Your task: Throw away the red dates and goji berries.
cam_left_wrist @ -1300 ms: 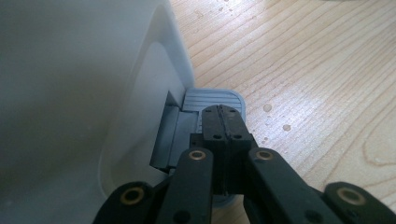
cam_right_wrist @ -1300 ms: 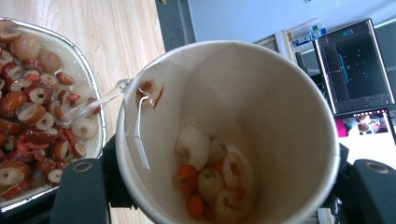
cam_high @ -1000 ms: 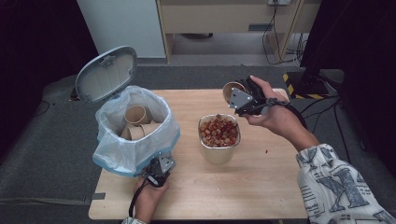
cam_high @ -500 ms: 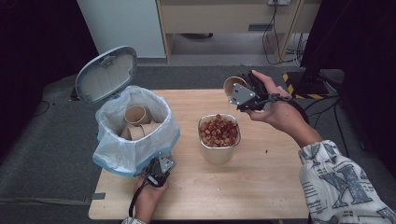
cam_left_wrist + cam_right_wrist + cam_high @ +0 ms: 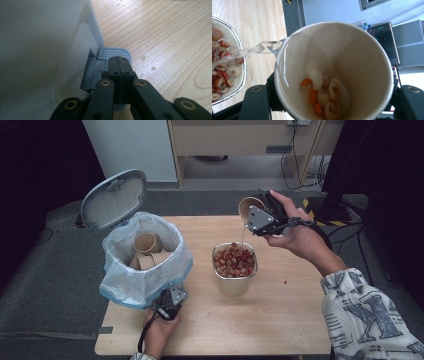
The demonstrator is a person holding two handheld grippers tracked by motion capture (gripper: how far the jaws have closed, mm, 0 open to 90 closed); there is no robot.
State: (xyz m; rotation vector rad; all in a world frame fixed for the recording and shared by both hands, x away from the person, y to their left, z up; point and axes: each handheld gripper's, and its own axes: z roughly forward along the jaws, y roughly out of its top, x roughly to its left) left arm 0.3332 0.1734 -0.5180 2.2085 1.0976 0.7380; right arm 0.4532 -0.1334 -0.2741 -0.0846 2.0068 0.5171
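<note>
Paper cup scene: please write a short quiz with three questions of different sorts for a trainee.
1. True or false: the right gripper holds the tilted beige paper cup over the square metal container.
2. What leaves the cup now? A) liquid B) only fruit pieces C) nothing
3. What do the shut jaws of the left gripper rest on?

Key: 1 true; 2 A; 3 the grey foot pedal of the white bin.

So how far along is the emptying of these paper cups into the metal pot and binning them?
Done: several empty cups already lie in the pedal bin. In hand: the right gripper tilts a paper cup, liquid streaming into the metal pot; the left gripper, jaws shut, presses the bin pedal. Left: fruit pieces remain inside the cup, then binning it.
</note>
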